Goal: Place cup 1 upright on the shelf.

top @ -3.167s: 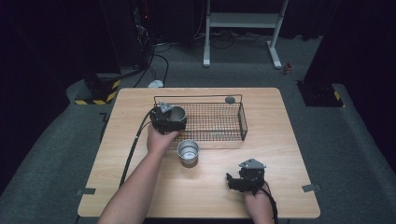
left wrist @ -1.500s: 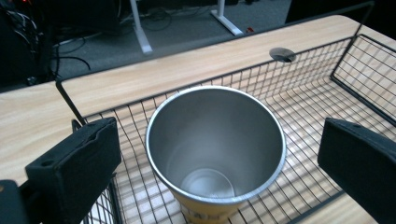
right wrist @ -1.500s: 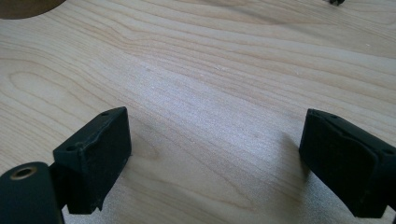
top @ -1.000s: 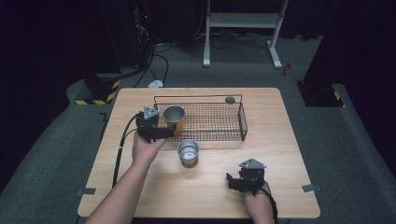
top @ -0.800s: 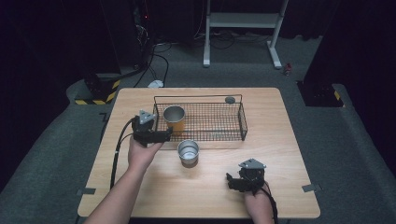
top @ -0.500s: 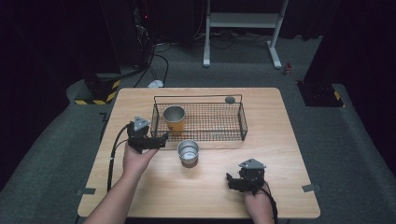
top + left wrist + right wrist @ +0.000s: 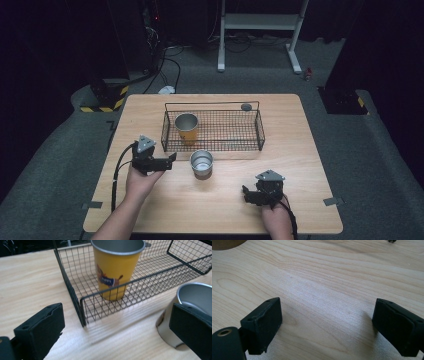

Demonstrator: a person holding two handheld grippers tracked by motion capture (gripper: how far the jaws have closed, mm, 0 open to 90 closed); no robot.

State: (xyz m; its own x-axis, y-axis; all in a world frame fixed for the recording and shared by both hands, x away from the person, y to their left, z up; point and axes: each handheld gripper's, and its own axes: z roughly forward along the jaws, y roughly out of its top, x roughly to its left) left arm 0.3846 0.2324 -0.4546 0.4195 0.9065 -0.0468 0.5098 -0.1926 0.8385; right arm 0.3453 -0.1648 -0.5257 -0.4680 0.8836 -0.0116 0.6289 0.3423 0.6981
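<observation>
Toward the left edge of the worktop [image 7: 150,210]: left gripper [image 7: 170,161], held in a hand, jaws spread wide with nothing between them, aimed rightward, just off the near left corner of the wire basket [image 7: 260,131]. In the left gripper view, the same spread jaws framing bare wood, the basket corner [image 7: 82,312] ahead.

Inside the basket, at its left end: yellow cup [image 7: 186,128], upright, metal rim up, printed figure on its side [image 7: 116,270]. Not touched by either tool.

Just outside the basket's near wall, near the middle of the worktop: silver cup [image 7: 201,163], upright and open, right of the left gripper's tips and apart from them. In the left gripper view, partly hidden behind the right-hand jaw [image 7: 195,297].

At the basket's far right corner: small dark round object [image 7: 245,106], too small to identify.

Near the front edge, right of centre: right gripper [image 7: 245,192], held in a hand, jaws wide apart over bare wood [image 7: 324,290], gripping nothing, well apart from both cups.
</observation>
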